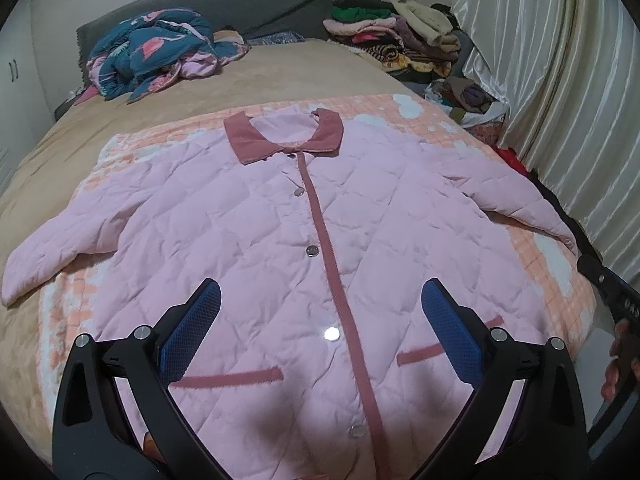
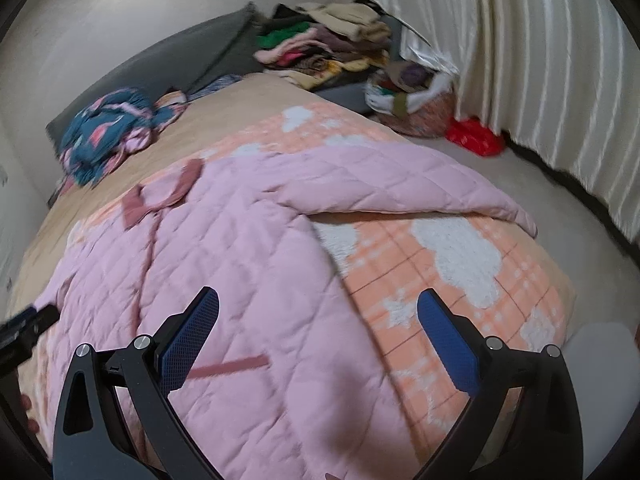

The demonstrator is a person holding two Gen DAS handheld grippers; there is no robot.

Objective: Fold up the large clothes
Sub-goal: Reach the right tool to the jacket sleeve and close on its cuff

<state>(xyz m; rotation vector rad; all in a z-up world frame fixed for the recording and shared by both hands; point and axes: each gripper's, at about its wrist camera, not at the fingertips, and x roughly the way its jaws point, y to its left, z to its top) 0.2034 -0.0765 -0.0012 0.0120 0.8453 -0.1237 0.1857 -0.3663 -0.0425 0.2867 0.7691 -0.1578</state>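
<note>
A large pink quilted jacket [image 1: 280, 232] with a darker pink collar [image 1: 284, 136] and button strip lies flat, front up, sleeves spread, on an orange-and-white blanket [image 1: 552, 264] on the bed. My left gripper [image 1: 320, 300] is open and empty, hovering above the jacket's lower middle. My right gripper [image 2: 318, 308] is open and empty above the jacket's [image 2: 240, 264] right side edge, with the right sleeve [image 2: 420, 196] stretched out ahead. The right gripper's body shows at the right edge of the left wrist view [image 1: 616, 300].
A crumpled blue-and-pink quilt [image 1: 156, 52] lies at the head of the tan bed [image 1: 304, 68]. A pile of folded clothes [image 1: 392, 28] and bags [image 2: 412, 100] stands at the back right. A white curtain [image 1: 560, 80] runs along the right. A red item [image 2: 476, 136] lies on the floor.
</note>
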